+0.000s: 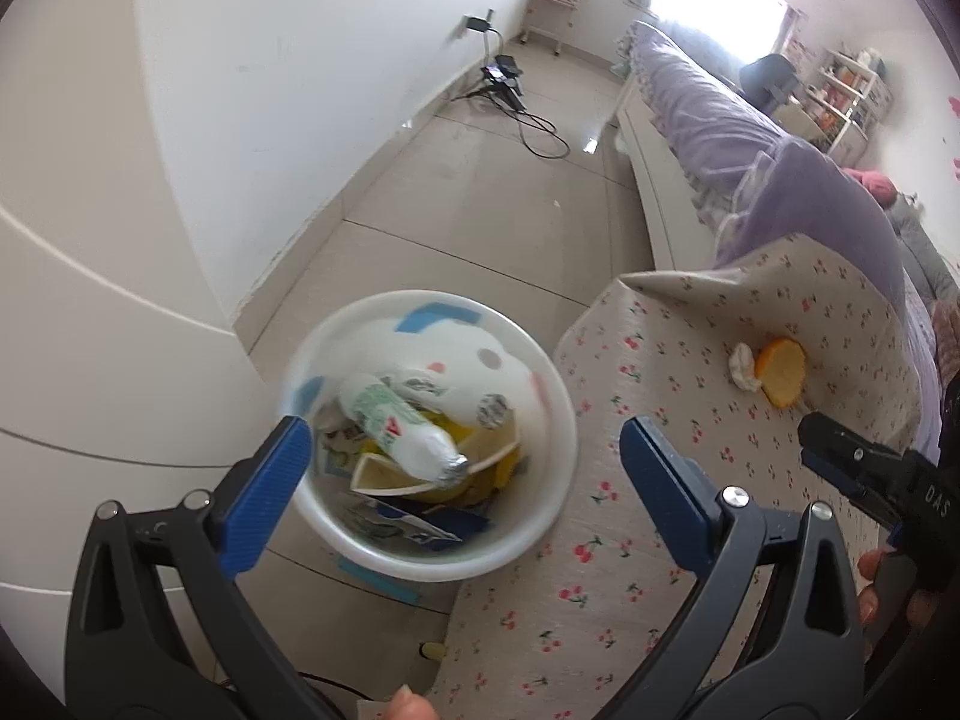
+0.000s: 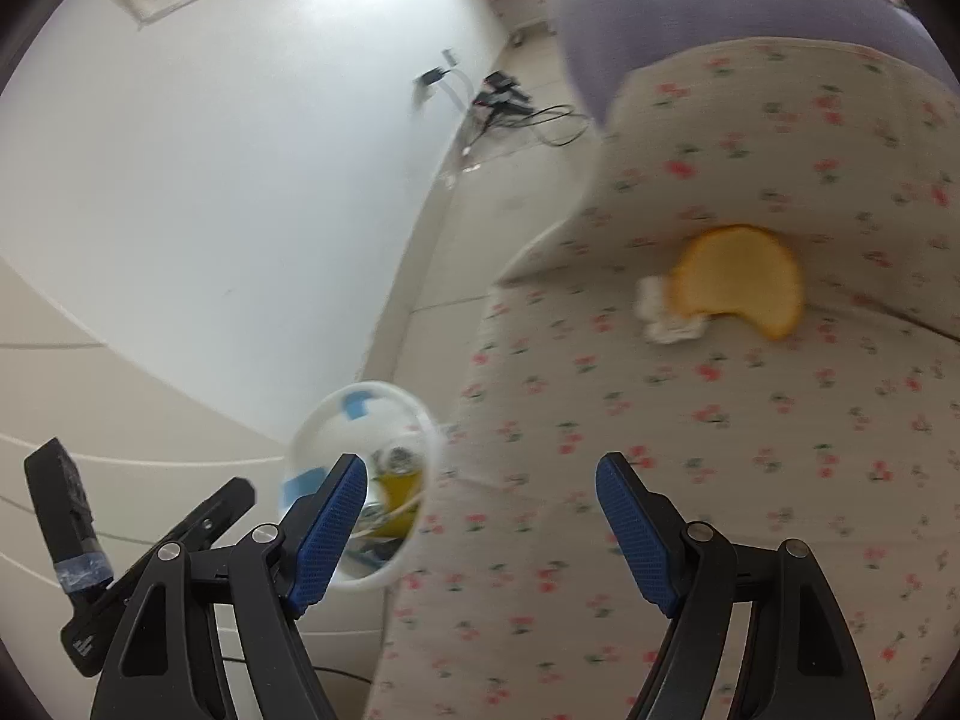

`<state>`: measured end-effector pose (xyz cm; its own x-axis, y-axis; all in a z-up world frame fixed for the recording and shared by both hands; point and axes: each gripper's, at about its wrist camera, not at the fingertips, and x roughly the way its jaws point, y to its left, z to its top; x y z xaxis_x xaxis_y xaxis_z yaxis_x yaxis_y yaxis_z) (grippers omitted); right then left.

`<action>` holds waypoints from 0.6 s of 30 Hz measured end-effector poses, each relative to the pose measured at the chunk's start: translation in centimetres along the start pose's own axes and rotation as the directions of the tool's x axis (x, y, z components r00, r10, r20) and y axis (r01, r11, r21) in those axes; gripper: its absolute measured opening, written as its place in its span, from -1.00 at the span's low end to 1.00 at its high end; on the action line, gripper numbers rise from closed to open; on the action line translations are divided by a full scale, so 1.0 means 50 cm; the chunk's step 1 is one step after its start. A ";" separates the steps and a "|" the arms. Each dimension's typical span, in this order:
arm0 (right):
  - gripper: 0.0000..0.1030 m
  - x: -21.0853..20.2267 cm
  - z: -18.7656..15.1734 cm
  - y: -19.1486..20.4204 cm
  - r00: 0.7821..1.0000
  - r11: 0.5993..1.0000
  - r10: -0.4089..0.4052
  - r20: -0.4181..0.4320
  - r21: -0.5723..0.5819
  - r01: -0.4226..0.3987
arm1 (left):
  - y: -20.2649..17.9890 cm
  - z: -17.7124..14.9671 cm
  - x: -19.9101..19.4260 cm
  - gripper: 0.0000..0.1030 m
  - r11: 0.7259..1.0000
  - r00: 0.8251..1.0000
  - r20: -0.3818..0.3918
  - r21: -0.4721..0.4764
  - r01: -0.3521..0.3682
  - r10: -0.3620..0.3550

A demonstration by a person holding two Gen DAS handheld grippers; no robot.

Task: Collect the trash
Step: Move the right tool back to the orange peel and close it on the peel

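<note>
A white round bin (image 1: 546,498) stands on the tiled floor beside the bed; it holds a white-and-green wrapped roll (image 1: 402,429), yellow scraps and paper. My left gripper (image 1: 465,468) hangs open above the bin, nothing between its blue pads. On the cherry-print sheet (image 1: 660,540) lie an orange peel (image 1: 780,369) and a crumpled white tissue (image 1: 744,365). In the right wrist view the bin (image 2: 318,426) is at lower left, and the orange peel (image 2: 741,279) and tissue (image 2: 666,312) lie ahead. My right gripper (image 2: 480,516) stands open and empty over the sheet.
A white wardrobe and wall (image 1: 180,180) rise left of the bin. A purple quilt (image 1: 750,138) covers the bed further back. Cables and a tripod (image 1: 504,84) lie on the floor by the wall. A person's fingers (image 1: 870,588) show at the right edge.
</note>
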<state>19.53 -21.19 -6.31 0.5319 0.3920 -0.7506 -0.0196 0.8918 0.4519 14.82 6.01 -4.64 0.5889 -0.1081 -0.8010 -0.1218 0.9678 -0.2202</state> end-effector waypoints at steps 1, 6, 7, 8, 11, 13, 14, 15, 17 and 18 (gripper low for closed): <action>0.56 -0.007 0.001 -0.015 1.000 1.000 -0.012 0.012 0.015 0.012 | -0.008 -0.002 0.003 0.98 1.000 1.000 -0.003 0.009 0.003 -0.003; 0.58 -0.031 0.004 -0.088 0.994 0.993 -0.096 0.057 0.069 0.092 | -0.052 -0.007 0.015 0.98 0.998 1.000 -0.017 0.060 0.015 -0.014; 0.58 -0.032 0.006 -0.104 0.990 0.990 -0.123 0.067 0.075 0.118 | -0.060 -0.006 0.018 0.98 0.998 1.000 -0.019 0.067 0.019 -0.018; 0.58 -0.033 0.009 -0.116 0.986 0.987 -0.146 0.075 0.079 0.141 | -0.066 -0.006 0.021 0.98 0.997 1.000 -0.020 0.073 0.023 -0.022; 0.58 -0.027 0.025 -0.146 0.972 0.975 -0.216 0.096 0.079 0.209 | -0.095 0.000 0.033 0.98 0.994 0.999 -0.026 0.102 0.042 -0.039; 0.58 -0.017 0.038 -0.160 0.966 0.971 -0.234 0.108 0.078 0.227 | -0.109 0.005 0.040 0.98 0.992 0.998 -0.029 0.115 0.052 -0.049; 0.58 -0.010 0.045 -0.164 0.964 0.970 -0.239 0.116 0.080 0.231 | -0.116 0.008 0.042 0.98 0.991 0.998 -0.029 0.121 0.058 -0.055; 0.59 -0.003 0.050 -0.166 0.962 0.969 -0.244 0.125 0.081 0.235 | -0.122 0.011 0.045 0.98 0.990 0.998 -0.028 0.127 0.062 -0.059; 0.70 0.012 0.061 -0.167 0.958 0.967 -0.249 0.143 0.081 0.240 | -0.131 0.018 0.050 0.98 0.988 0.998 -0.027 0.140 0.066 -0.063; 0.75 0.024 0.068 -0.167 0.955 0.966 -0.256 0.149 0.084 0.246 | -0.136 0.022 0.052 0.98 0.987 0.997 -0.028 0.145 0.069 -0.065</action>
<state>23.20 -28.96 -9.34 0.6388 0.1126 -0.7611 0.1830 0.9386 0.2924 18.06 -0.61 -4.64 0.5733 -0.1772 -0.7999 0.0360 0.9808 -0.1915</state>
